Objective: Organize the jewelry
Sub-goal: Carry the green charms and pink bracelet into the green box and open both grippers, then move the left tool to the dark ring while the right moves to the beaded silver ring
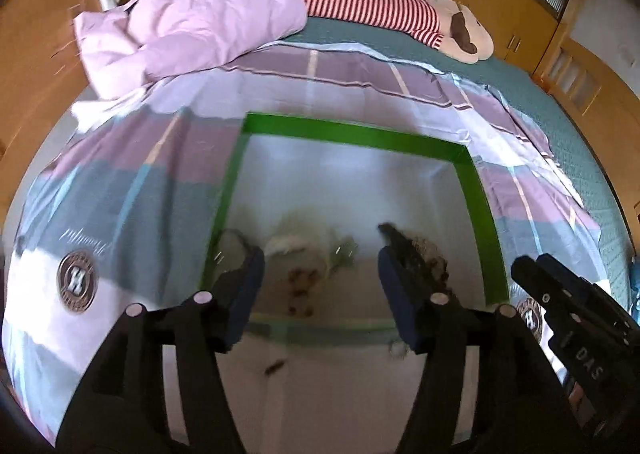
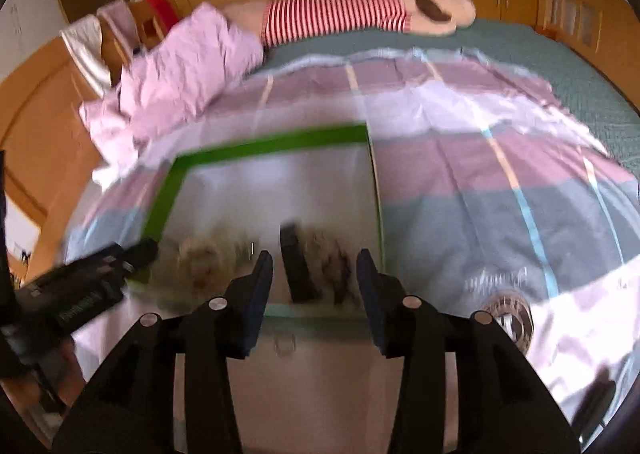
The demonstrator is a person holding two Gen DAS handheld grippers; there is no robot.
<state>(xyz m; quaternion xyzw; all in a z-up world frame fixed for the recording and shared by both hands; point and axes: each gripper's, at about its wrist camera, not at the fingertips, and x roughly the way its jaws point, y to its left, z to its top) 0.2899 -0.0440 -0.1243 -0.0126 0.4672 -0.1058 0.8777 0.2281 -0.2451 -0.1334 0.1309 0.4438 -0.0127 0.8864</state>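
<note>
Left wrist view: left tool [image 1: 320,274] with jaws apart above blurred jewelry pieces [image 1: 300,290] on a green-bordered translucent mat [image 1: 360,137], laid on the bed. Right tool [image 2: 314,286] likewise apart, empty.

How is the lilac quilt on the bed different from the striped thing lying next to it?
The lilac quilt is plain, one pale colour; the striped plush toy wears red and white stripes, with a cream and dark brown head. The quilt lies crumpled in a heap; the toy lies stretched out long. The quilt also covers one end of the toy. Both rest at the far side of the bed.
</note>
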